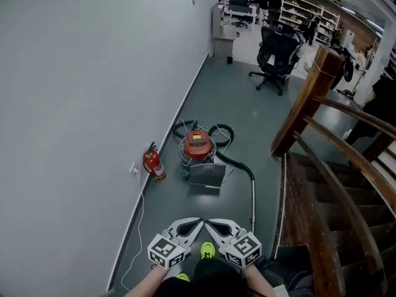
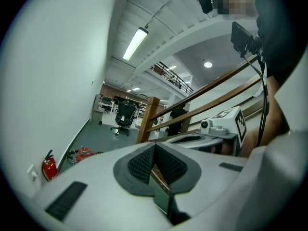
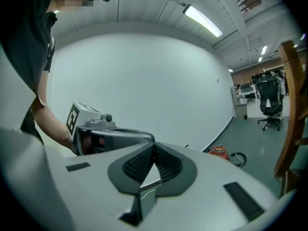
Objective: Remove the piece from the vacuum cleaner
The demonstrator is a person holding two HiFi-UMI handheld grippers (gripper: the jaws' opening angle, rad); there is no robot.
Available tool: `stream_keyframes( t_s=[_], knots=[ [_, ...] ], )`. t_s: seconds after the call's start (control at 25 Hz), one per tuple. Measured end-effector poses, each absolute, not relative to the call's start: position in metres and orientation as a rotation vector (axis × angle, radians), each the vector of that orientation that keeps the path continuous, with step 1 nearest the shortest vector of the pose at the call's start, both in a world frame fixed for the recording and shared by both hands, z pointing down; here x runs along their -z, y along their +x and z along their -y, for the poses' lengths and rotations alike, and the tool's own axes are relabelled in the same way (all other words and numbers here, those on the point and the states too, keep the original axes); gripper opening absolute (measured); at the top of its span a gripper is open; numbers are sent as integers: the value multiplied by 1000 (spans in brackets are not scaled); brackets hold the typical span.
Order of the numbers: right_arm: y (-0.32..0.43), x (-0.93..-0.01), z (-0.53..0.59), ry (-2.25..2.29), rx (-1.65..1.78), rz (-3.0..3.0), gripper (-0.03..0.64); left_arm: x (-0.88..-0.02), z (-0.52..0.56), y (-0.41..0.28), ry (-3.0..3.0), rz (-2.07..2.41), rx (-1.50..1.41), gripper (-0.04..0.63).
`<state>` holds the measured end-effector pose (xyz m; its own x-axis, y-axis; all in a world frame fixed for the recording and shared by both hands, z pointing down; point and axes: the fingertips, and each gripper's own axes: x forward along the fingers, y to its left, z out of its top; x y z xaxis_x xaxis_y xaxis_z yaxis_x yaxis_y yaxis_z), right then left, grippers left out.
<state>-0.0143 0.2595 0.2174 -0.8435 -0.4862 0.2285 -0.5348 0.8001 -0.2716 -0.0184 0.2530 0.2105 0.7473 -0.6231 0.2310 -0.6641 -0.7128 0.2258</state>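
Red round canister vacuum cleaner [image 1: 198, 146] sits at the centre of the head view on the grey floor [image 1: 247, 110], with a black hose [image 1: 242, 166] curling from it. A grey flat piece [image 1: 206, 176] lies just below it in the frame. Left of it, a red fire extinguisher [image 1: 153, 163] stands by the white wall. At bottom centre, the left gripper [image 1: 197, 223] and right gripper [image 1: 209, 223] are side by side, well apart from the cleaner, each with jaws pressed together on nothing.

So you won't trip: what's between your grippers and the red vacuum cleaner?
Head view: bare grey floor, then a grey boxy piece just before the vacuum cleaner.
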Motion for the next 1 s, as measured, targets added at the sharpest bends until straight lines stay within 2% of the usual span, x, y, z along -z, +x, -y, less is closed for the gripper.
stream_keyframes(
  t_s=[1.0],
  knots=[
    [40, -233, -182, 794, -538, 2852, 14, -223, -180, 36, 2631, 970, -263, 8]
  ],
)
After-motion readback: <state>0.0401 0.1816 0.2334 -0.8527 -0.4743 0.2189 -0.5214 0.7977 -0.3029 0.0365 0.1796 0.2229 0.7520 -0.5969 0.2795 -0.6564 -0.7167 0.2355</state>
